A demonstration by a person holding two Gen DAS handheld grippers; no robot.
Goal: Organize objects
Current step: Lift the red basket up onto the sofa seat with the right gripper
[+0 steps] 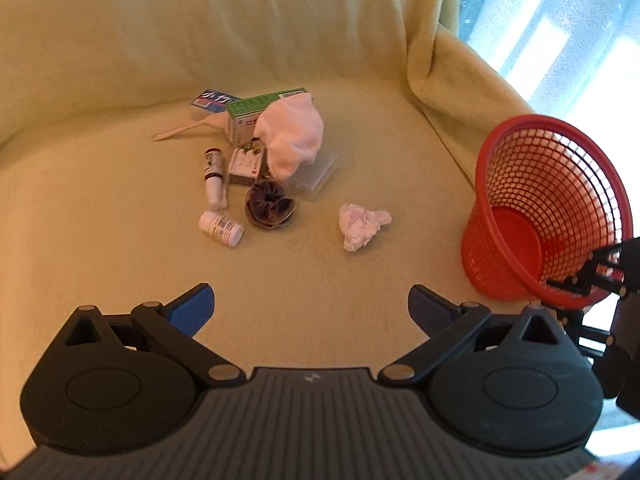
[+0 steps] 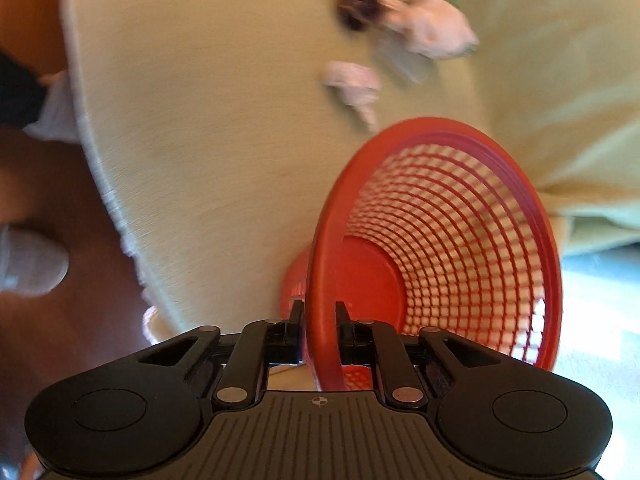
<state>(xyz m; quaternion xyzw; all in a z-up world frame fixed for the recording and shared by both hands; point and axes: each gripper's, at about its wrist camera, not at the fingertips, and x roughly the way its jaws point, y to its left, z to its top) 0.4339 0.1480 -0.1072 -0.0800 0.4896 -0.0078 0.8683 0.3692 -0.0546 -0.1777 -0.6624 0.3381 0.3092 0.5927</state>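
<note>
A red mesh basket (image 1: 536, 216) stands tilted at the right of a yellow-covered seat (image 1: 304, 264). My right gripper (image 2: 319, 308) is shut on its near rim, one finger outside and one inside; the basket (image 2: 440, 220) is empty. The left wrist view shows the right gripper (image 1: 584, 276) at that rim. My left gripper (image 1: 310, 304) hovers open over the seat's front, holding nothing. Ahead lie a crumpled tissue (image 1: 362, 226), a dark scrunchie (image 1: 270, 204), a white bottle (image 1: 222, 229), a tube (image 1: 214, 178), a small box (image 1: 247, 166), a green box (image 1: 256, 112) and a pink cloth (image 1: 292, 136).
A clear plastic case (image 1: 316, 178) lies under the cloth, with a blue packet (image 1: 212, 100) and a thin beige tool (image 1: 180, 130) behind. The seat's back and right arm (image 1: 452, 80) rise around it. A person's shoe (image 2: 28, 264) stands on the wooden floor at the left.
</note>
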